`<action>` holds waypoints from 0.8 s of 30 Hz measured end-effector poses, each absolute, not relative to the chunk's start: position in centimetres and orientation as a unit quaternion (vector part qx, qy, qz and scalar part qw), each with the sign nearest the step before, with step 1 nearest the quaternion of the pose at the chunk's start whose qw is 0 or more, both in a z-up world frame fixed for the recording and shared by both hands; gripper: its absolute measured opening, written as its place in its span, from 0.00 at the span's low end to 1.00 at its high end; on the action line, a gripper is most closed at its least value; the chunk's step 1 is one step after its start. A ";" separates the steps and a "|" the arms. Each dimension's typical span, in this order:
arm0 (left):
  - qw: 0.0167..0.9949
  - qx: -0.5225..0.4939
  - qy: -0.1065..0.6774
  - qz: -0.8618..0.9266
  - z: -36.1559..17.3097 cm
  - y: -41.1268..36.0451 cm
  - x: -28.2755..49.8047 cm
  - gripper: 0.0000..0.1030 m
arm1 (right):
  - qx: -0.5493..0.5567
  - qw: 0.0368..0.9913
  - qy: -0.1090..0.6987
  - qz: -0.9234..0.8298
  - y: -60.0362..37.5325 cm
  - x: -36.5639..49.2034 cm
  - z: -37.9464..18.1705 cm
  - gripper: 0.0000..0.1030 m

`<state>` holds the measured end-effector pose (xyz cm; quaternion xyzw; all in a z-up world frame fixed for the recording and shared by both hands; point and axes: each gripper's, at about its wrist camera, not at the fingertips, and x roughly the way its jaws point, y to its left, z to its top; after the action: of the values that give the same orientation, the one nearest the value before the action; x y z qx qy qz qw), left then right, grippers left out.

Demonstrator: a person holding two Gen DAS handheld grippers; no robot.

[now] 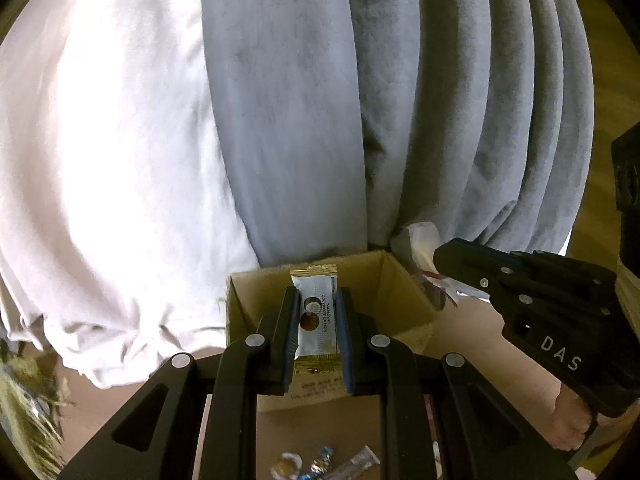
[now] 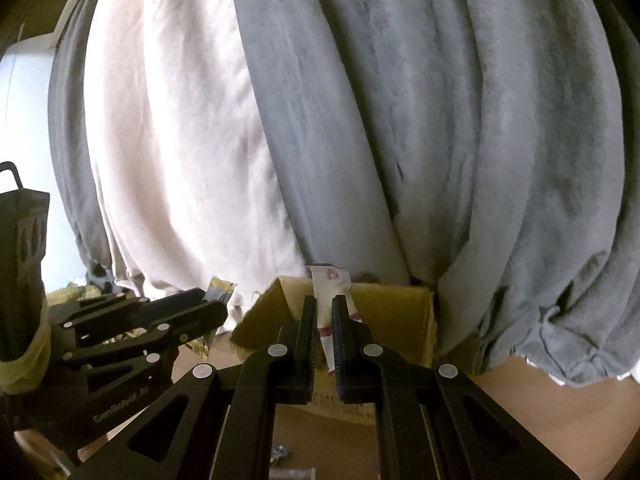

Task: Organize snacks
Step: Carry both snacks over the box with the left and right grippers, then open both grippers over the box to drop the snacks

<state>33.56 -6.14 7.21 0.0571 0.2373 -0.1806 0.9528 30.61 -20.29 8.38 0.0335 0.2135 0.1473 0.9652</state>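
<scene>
A white candy pack (image 1: 318,322) with gold ends stands upright between the pads of the left hand-held gripper (image 1: 318,330), which is clamped on its two long edges, the jaws nearly together with only the pack's width between them. The pack hangs over the open cardboard box (image 1: 404,300), just above its near wall. The right hand-held gripper (image 2: 325,330) is pinched tight on a thin white sachet (image 2: 332,284) with a red band and a small purple print; the sachet sticks up past the fingertips, in front of the box's far wall. In the left wrist view the right hand-held gripper comes in from the right side, its tip at the box's right corner with the sachet poking out of it, and a bare forearm (image 1: 480,344) lies under it. In the right wrist view the left hand-held gripper shows at the left, with a gold end of the candy pack showing past its tip, just left of the box. The box sits on a tan desk (image 2: 560,420). A few more loose snacks (image 1: 320,464) lie on the desk in front of the box, small and blurred. Behind the box hang a grey curtain (image 1: 288,120) and a white curtain (image 1: 100,140).
</scene>
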 end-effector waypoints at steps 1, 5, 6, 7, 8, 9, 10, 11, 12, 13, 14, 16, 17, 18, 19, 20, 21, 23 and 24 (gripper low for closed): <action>0.952 0.058 0.238 -0.182 7.3 -6.2 34.0 0.19 | 0.033 0.965 0.213 0.148 -20.3 30.9 8.5 0.08; 0.948 0.060 0.244 -0.194 7.6 -6.5 35.9 0.19 | 0.033 0.964 0.216 0.151 -20.2 32.5 8.9 0.08; 0.947 0.060 0.246 -0.196 7.6 -6.7 36.3 0.19 | 0.034 0.963 0.218 0.152 -20.2 32.9 8.9 0.08; 0.946 0.061 0.249 -0.199 7.6 -6.8 36.8 0.19 | 0.035 0.962 0.222 0.154 -20.2 33.4 8.9 0.08; 0.944 0.061 0.252 -0.203 7.6 -6.9 37.2 0.19 | 0.037 0.961 0.228 0.155 -20.2 34.0 8.8 0.08; 0.942 0.062 0.256 -0.206 7.5 -7.0 37.7 0.18 | 0.037 0.959 0.232 0.157 -20.2 34.4 8.7 0.08; 0.940 0.062 0.261 -0.211 7.4 -7.2 38.2 0.19 | 0.038 0.958 0.237 0.157 -20.2 34.9 8.6 0.08; 0.938 0.062 0.265 -0.214 7.3 -7.3 38.6 0.19 | 0.038 0.957 0.240 0.157 -20.2 35.3 8.5 0.08; 0.937 0.061 0.269 -0.215 7.2 -7.4 39.1 0.19 | 0.037 0.956 0.245 0.158 -20.2 35.8 8.3 0.08; 0.935 0.059 0.274 -0.217 7.1 -7.5 39.7 0.19 | 0.037 0.955 0.251 0.156 -20.2 36.3 8.1 0.08; 0.934 0.057 0.279 -0.217 6.9 -7.5 40.1 0.19 | 0.038 0.953 0.255 0.156 -20.2 36.7 8.0 0.08; 0.932 0.056 0.287 -0.214 6.6 -7.6 41.1 0.25 | 0.037 0.951 0.266 0.155 -20.2 37.5 7.7 0.08; 0.933 0.056 0.288 -0.210 6.4 -7.6 41.4 0.29 | 0.037 0.950 0.270 0.152 -20.3 37.9 7.5 0.09; 0.933 0.057 0.288 -0.208 6.2 -7.6 41.6 0.37 | 0.037 0.950 0.273 0.150 -20.4 38.1 7.2 0.09; 0.934 0.058 0.287 -0.205 6.1 -7.5 41.8 0.40 | 0.034 0.949 0.275 0.149 -20.4 38.4 7.0 0.09; 0.935 0.057 0.286 -0.202 6.0 -7.5 41.8 0.40 | 0.031 0.949 0.278 0.146 -20.3 38.6 6.7 0.09; 0.935 0.057 0.286 -0.201 5.9 -7.5 41.8 0.40 | 0.031 0.948 0.282 0.143 -20.4 38.8 6.5 0.09; 0.936 0.059 0.287 -0.194 5.7 -7.6 41.7 0.41 | 0.031 0.947 0.288 0.139 -20.6 39.1 6.1 0.10; 0.937 0.061 0.285 -0.193 5.7 -7.6 41.4 0.43 | 0.030 0.946 0.293 0.133 -20.6 39.1 5.9 0.10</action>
<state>41.39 -7.57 5.68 0.0610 0.2846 -0.1931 0.9370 39.10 -20.61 5.91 0.0303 0.2926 0.1334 0.9464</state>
